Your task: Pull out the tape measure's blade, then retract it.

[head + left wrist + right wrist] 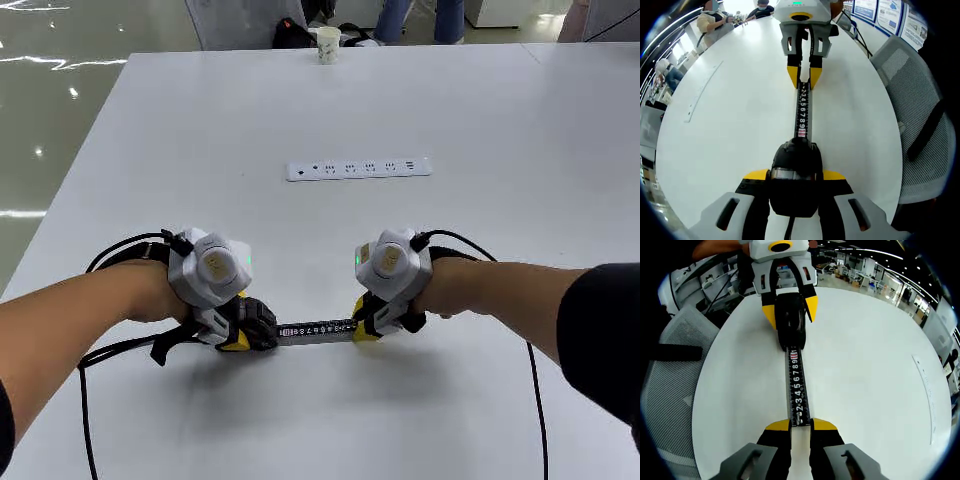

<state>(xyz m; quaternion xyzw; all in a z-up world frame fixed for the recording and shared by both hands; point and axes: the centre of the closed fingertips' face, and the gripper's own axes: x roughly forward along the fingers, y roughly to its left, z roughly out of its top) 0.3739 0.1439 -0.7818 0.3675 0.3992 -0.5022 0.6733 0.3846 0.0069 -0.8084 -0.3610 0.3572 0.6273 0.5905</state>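
A black tape measure case (257,325) (796,175) (790,320) lies low over the white table (400,110), and my left gripper (238,335) (796,176) (790,315) is shut on it. A short stretch of numbered blade (316,329) (802,110) (797,390) runs out of the case to the right. My right gripper (362,325) (800,427) (803,77) is shut on the blade's end, its yellow-tipped fingers (825,426) pinched together. The two grippers face each other near the front edge.
A white power strip (358,169) (702,92) (925,390) lies across the middle of the table. A paper cup (328,44) stands at the far edge. Black cables (110,350) trail from both grippers. A grey mesh chair (920,115) (670,360) stands beside the table.
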